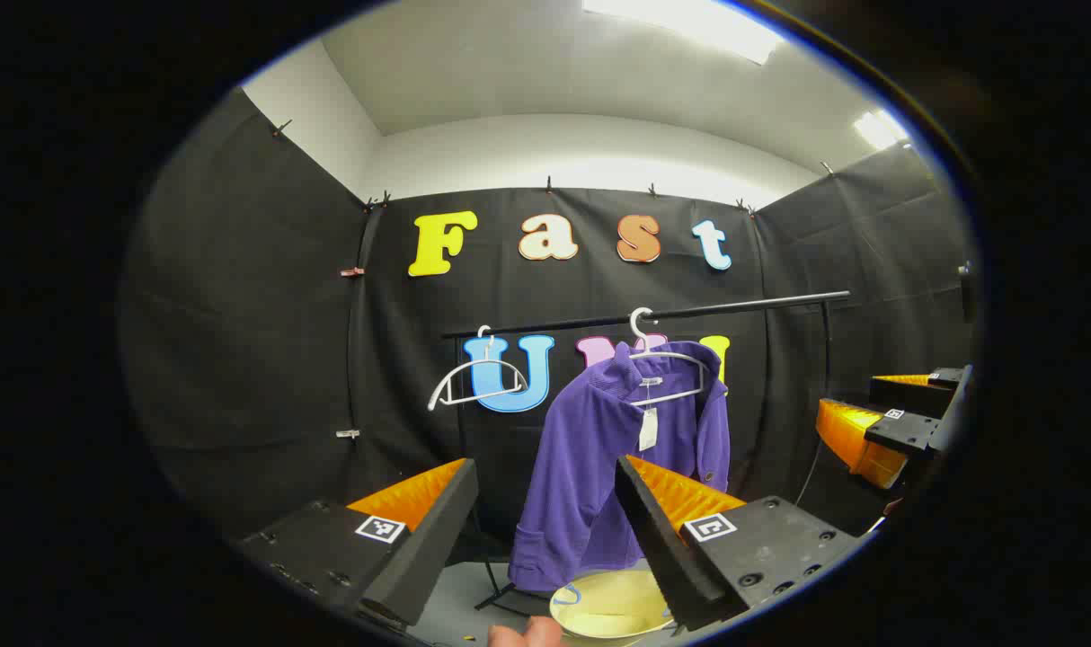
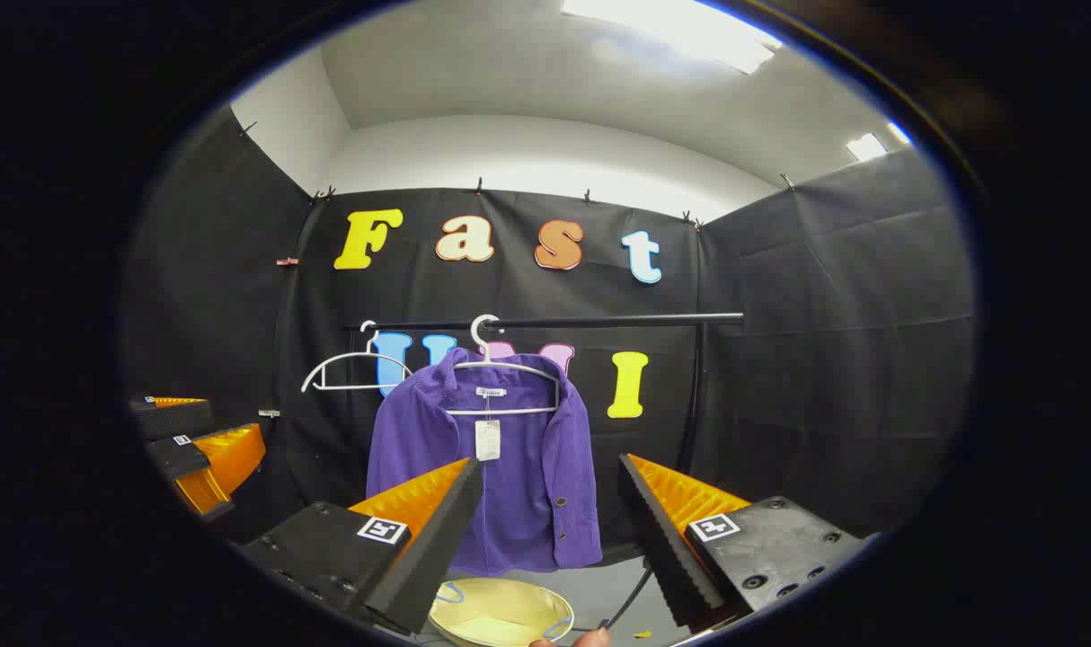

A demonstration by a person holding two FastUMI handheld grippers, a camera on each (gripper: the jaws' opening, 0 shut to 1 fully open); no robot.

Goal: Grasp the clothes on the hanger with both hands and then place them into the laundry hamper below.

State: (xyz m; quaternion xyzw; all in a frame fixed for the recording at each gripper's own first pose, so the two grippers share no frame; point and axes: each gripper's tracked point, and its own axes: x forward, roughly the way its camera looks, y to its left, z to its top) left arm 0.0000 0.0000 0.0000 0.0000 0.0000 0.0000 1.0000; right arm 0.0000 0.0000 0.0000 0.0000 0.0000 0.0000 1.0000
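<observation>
Clothes: purple shirt (image 2: 496, 458) hanging on a white hanger (image 2: 502, 368) from the black rail (image 2: 554, 321), ahead of and above both claws, touching neither.
Left gripper (image 1: 545, 503): fingers spread wide, holding nothing; shirt (image 1: 599, 458) seen between and beyond its fingertips.
Right gripper (image 2: 550, 499): fingers spread wide, holding nothing; shirt directly ahead, slightly toward its left finger.
Left gripper view, extra detail: shirt seen at an angle, one side slipped down off the hanger (image 1: 667, 364); right gripper (image 1: 887, 422) at the far right edge, well apart from the shirt.
Right gripper view, extra detail: shirt seen front-on, paper tag (image 2: 487, 439) at the collar, buttons along the placket; left gripper (image 2: 195, 440) at the far left edge.
Laundry hamper: pale yellow round hamper (image 2: 501, 613) on the floor, below the shirt hem and below the claw tips; also in the left gripper view (image 1: 610, 606).
Surroundings: empty hanger (image 2: 352, 370) on the same rail, beside the shirt; rail upright (image 2: 694, 404) to the right.
Obstruction: each claw's own fingers cover part of the shirt's lower edge and hamper rim.
</observation>
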